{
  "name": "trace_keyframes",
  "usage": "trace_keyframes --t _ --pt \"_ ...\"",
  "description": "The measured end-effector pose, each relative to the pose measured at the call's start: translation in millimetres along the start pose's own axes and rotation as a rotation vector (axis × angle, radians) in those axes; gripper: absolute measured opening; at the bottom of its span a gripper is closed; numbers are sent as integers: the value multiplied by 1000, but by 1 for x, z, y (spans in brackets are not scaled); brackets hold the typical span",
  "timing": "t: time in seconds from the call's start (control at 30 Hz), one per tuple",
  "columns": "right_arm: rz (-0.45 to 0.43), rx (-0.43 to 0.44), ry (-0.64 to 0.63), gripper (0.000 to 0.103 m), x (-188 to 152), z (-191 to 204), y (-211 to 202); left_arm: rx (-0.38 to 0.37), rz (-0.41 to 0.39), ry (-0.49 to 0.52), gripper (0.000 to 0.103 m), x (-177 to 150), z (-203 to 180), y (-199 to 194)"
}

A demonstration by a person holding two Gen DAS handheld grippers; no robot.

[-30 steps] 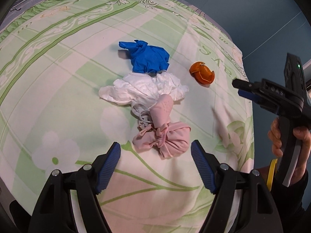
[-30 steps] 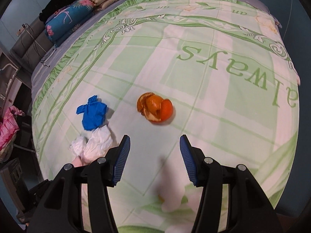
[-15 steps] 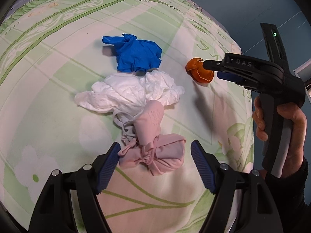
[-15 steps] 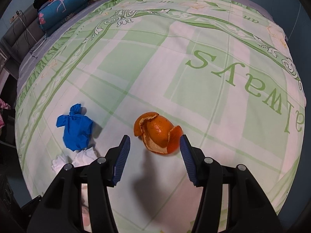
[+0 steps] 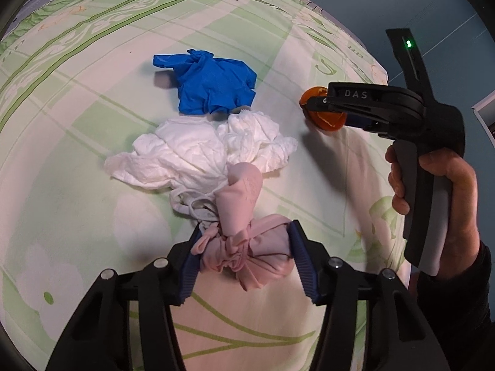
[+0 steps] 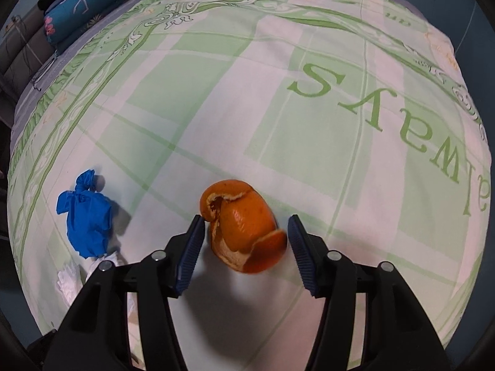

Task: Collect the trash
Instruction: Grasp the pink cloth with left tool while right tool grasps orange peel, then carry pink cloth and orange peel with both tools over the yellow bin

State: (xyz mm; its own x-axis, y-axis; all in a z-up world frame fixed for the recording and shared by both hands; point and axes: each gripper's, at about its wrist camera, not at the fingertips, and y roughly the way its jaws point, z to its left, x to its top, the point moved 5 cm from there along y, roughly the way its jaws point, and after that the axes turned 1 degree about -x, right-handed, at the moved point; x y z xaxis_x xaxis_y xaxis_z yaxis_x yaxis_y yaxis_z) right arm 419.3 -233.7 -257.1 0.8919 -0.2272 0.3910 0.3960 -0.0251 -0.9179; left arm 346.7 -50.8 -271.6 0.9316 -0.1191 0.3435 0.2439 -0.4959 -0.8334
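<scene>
The left gripper (image 5: 244, 258) has its fingers apart around the pink bundle (image 5: 247, 247); the right gripper (image 6: 246, 247) is apart around the orange peel (image 6: 243, 225), its opening facing up; both lie on the green bedspread (image 6: 278, 108); pillows (image 6: 80, 9) lie at the far end.

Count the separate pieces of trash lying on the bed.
4: a blue glove, white tissue just below it, a pink bag between the left gripper fingers, and an orange peel between the right gripper fingers.
</scene>
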Motion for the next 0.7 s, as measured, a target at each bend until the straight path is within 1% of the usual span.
trace_keyframes --t 0.03,0.07,0.17,0.27,0.3,0.33,0.43,0.5,0.7 --pt "-8 7 12 41 1 0 -1 -7 0 -4 46 -1 0 -1" --pt "-14 6 16 40 2 0 -3 -14 2 -5 44 -1 0 -2" --pt "-12 -21 -23 39 -1 5 -3 -17 4 2 41 -5 1 -3" --pt "-20 -33 -29 34 -3 5 -6 -20 -5 5 37 -7 1 -6" --pt "-21 -36 -24 30 -4 5 -7 -23 -6 3 37 -7 1 -7" --pt "-24 -37 -21 28 -4 4 -8 -27 -8 -2 36 -8 1 -8" --pt "-29 -18 1 27 -7 0 -12 -49 -12 -19 34 -9 3 -11" --pt "-24 10 19 26 -9 -4 -14 -62 -13 -26 33 -9 4 -13" --pt "-17 45 39 26 -19 -12 -29 -73 -24 -38 33 -18 7 -28"
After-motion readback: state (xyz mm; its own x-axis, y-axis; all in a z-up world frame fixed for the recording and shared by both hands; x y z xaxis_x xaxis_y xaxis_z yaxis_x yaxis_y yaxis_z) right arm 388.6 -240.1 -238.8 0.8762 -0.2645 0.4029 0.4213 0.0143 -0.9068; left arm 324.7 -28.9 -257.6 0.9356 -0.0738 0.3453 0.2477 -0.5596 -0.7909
